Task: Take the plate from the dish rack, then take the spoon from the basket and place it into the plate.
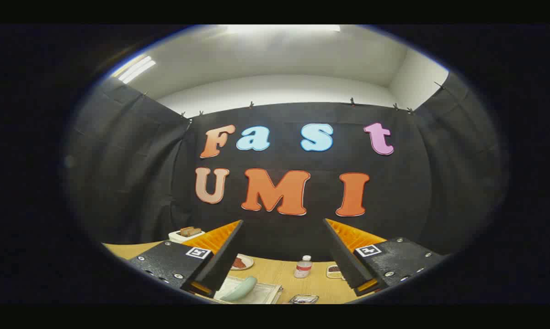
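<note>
Tongs (284, 256) spread wide, nothing between, wooden table (279, 274) below, small bottle (303, 267) beyond.

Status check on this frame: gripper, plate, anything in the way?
Gripper open, holding nothing, raised above the table. Pale green plate in the rack, just below the fingers. Small bottle stands beyond.

The tool (281, 256) has two wedge-shaped fingers standing wide apart, with ridged inner pads (215, 237), silver screws along each body, and a square white-bordered marker (198, 252) on each.
</note>
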Action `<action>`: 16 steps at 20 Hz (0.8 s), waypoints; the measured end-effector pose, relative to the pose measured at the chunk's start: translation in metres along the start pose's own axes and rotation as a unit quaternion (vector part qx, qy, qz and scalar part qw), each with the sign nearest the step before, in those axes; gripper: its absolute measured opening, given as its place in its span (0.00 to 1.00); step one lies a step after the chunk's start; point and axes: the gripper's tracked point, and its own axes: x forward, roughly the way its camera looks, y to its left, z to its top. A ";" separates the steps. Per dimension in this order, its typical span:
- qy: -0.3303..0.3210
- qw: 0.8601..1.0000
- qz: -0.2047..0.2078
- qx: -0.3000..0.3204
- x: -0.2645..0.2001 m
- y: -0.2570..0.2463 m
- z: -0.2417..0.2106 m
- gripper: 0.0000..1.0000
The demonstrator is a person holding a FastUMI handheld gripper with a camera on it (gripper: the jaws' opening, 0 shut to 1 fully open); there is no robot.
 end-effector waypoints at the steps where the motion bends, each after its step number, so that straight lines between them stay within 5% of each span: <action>1: 0.001 1.000 0.005 0.001 -0.001 0.005 -0.002 0.99; 16: 0.050 0.999 -0.001 0.000 -0.010 -0.009 -0.017 0.99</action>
